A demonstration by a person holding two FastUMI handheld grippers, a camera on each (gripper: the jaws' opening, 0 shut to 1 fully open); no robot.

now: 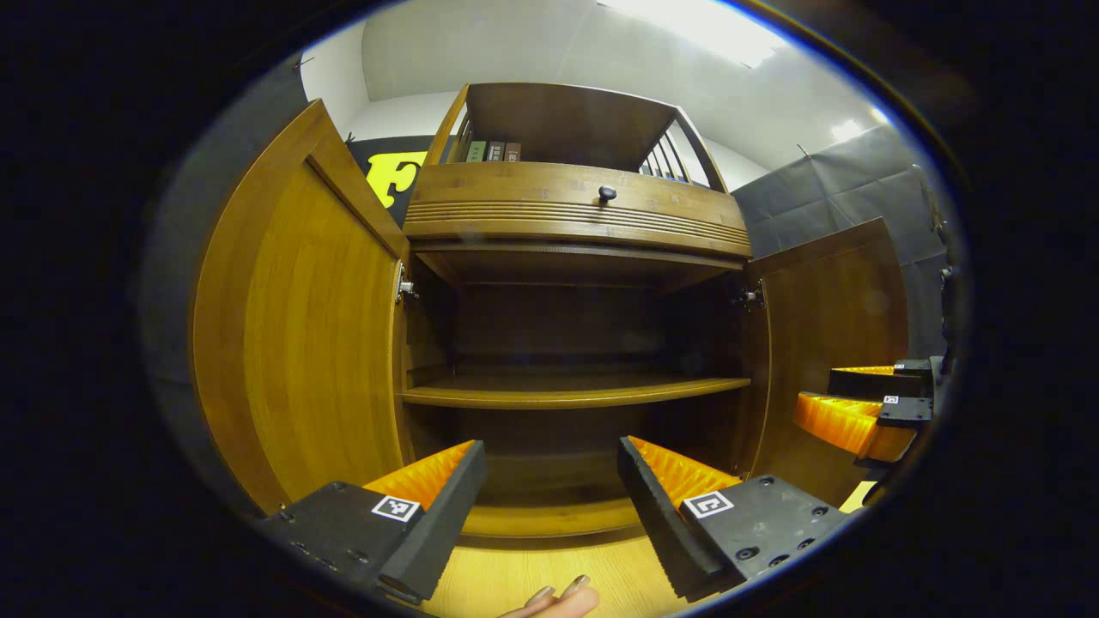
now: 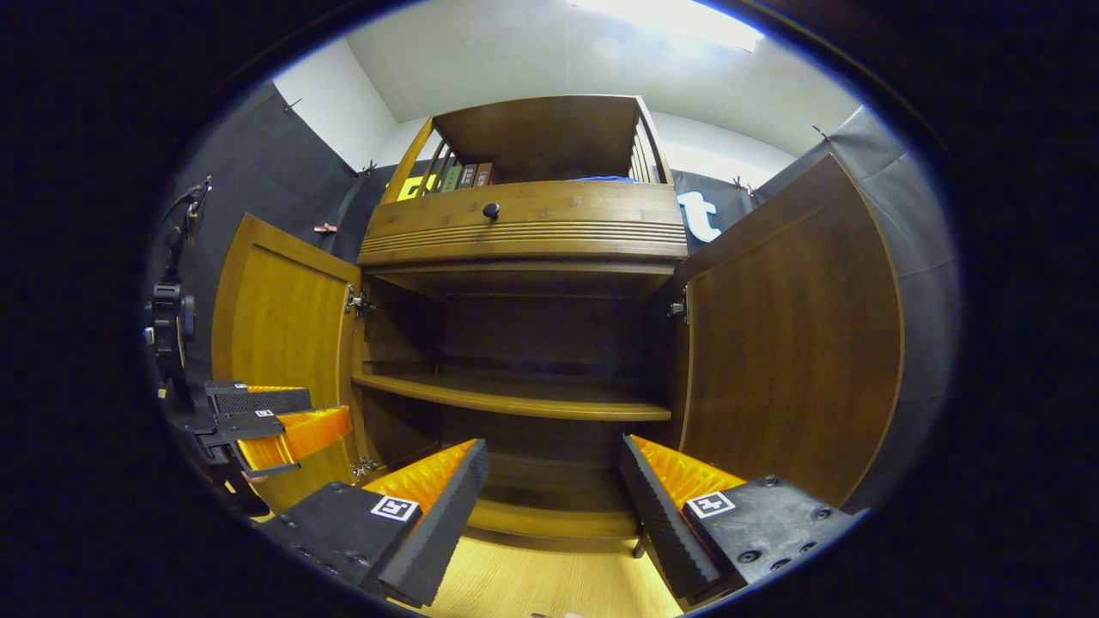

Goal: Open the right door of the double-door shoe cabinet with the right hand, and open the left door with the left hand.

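The brown wooden shoe cabinet [image 1: 575, 215] [image 2: 524, 227] stands ahead with both doors swung wide. Its left door [image 1: 300, 335] [image 2: 283, 326] and right door [image 1: 837, 326] [image 2: 790, 335] hang outward on their hinges. Inside, a bare shelf [image 1: 567, 393] [image 2: 515, 399] crosses the dark interior. My left gripper [image 1: 549, 506] is open in front of the cabinet with nothing between its fingers. My right gripper [image 2: 554, 506] is open too and holds nothing. In the left gripper view the right gripper [image 1: 867, 403] shows by the right door; in the right gripper view the left gripper [image 2: 266, 416] shows by the left door.
A drawer with a small dark knob [image 1: 607, 194] [image 2: 491, 209] sits above the doors. Several books [image 1: 494, 152] [image 2: 464, 176] stand on the railed top shelf. Light wooden floor [image 1: 549, 584] lies below. A fingertip [image 1: 558, 601] shows at the lower edge. Black cloth walls surround the booth.
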